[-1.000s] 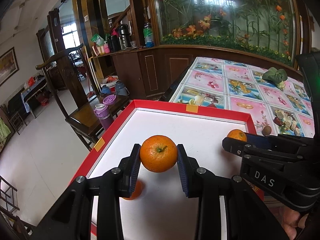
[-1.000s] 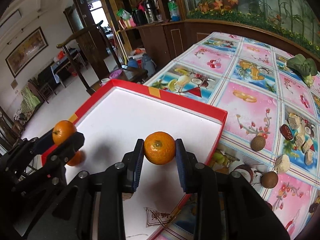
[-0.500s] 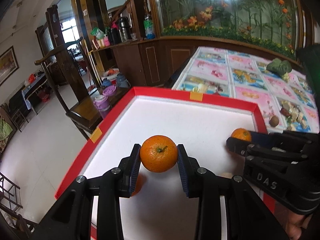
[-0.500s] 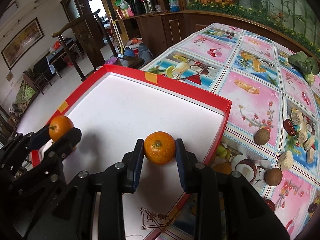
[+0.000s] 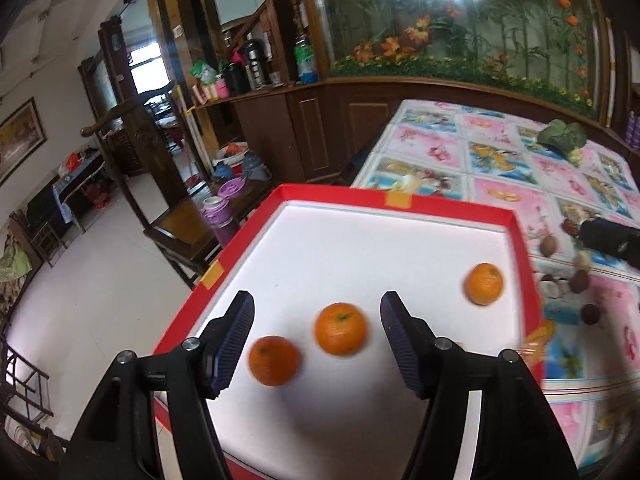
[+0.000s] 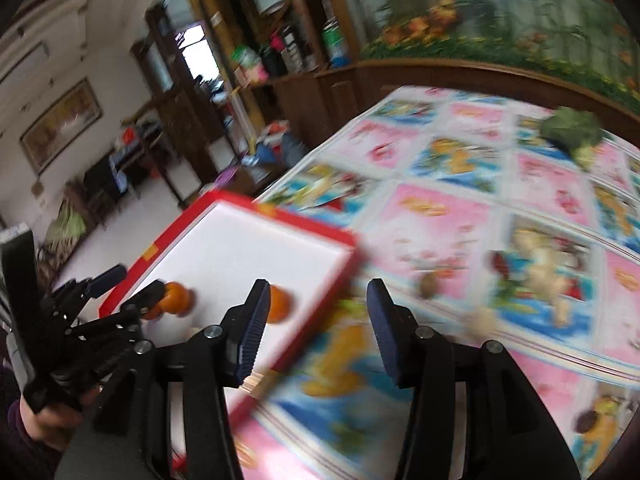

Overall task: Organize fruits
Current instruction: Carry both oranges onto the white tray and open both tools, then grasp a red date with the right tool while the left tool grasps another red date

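Observation:
Three oranges lie on the white floor of a red-rimmed tray [image 5: 394, 199]. In the left wrist view my left gripper [image 5: 316, 336] is open above the tray, with one orange [image 5: 340, 328] lying loose between its fingers. A second orange [image 5: 273, 360] rests beside the left finger, and a third orange [image 5: 484, 283] lies near the tray's right rim. The right wrist view is blurred: my right gripper [image 6: 316, 320] is open and empty over the tray's right edge [image 6: 320, 280] and the patterned tablecloth. An orange [image 6: 279, 304] shows behind its left finger.
Small brown fruits [image 5: 549, 245] and nuts lie on the pink-and-blue tablecloth [image 5: 500, 160] right of the tray. A green leafy vegetable [image 5: 562, 138] sits at the table's far side. A wooden chair [image 5: 176, 228] and a cabinet stand to the left, beyond the table edge.
Both grippers have opened and let go of their oranges, which now lie in the tray. The right gripper has swung quickly to the right, off the tray toward the tablecloth.

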Demonstrator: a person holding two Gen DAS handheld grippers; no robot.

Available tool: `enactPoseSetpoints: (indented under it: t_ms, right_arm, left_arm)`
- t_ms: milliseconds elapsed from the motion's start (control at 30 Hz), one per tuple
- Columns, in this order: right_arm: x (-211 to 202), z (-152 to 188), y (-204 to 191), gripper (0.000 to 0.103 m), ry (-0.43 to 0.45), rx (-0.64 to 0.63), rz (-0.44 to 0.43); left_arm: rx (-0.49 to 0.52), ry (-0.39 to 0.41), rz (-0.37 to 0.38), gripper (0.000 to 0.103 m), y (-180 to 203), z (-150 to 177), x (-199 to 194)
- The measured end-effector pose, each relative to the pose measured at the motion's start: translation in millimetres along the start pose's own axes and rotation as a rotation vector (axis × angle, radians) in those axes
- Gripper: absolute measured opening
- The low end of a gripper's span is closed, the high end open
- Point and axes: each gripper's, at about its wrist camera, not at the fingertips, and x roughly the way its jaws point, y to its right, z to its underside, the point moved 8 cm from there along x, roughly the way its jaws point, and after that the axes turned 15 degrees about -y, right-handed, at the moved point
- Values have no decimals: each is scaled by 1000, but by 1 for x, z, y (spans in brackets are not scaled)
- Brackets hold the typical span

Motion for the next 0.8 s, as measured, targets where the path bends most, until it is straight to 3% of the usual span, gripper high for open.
enactPoseSetpoints:
  t_ms: [167,400,600,800]
  right_arm:
    - [-57,20,83,52,84,173,42]
    - [-109,68,168,52,113,319,136]
    - [-106,110,192,52,24,324,165]
    - [-73,114,180,52,-59,241,189]
  left_arm:
    - [95,24,59,67,43,0,-17]
    - [278,20,178,69,125,13,-37]
    - [382,-43,243,69,181,30,-30]
    - [401,-92,240,69,192,41,-22]
